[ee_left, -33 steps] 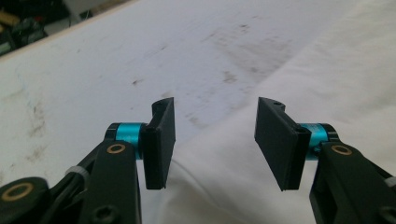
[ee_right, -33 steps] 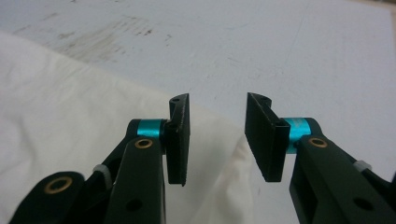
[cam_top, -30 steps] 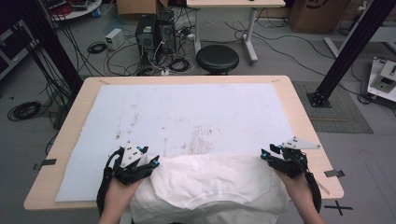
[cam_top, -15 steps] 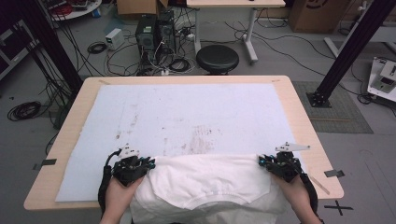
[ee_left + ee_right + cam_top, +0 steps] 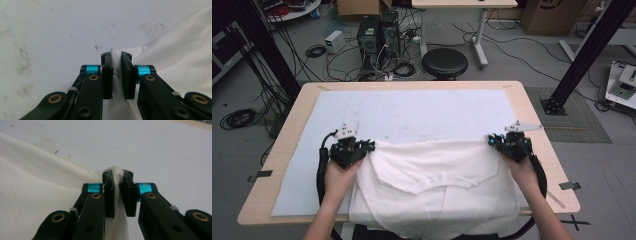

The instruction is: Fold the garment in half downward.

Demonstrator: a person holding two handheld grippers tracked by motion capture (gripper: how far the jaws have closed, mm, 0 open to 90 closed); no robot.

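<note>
Left gripper (image 5: pixel 358 145): sat at lower left of the high view, jaws clamped on a fold of the shirt (image 5: pixel 432 185); cloth bunched between the jaws in the left gripper view (image 5: pixel 116 75).
Right gripper (image 5: pixel 499 142): sat at lower right of the high view, likewise pinching a shirt corner (image 5: pixel 117 195).
Shirt: white, stretched between both grippers, lay low and central on the mat (image 5: pixel 412 107), its lower part draped over the table's (image 5: pixel 537 125) near edge.
Mat: pale, stained, covered most of the tabletop.
Stool (image 5: pixel 444 62): stood beyond the table, upper centre.
</note>
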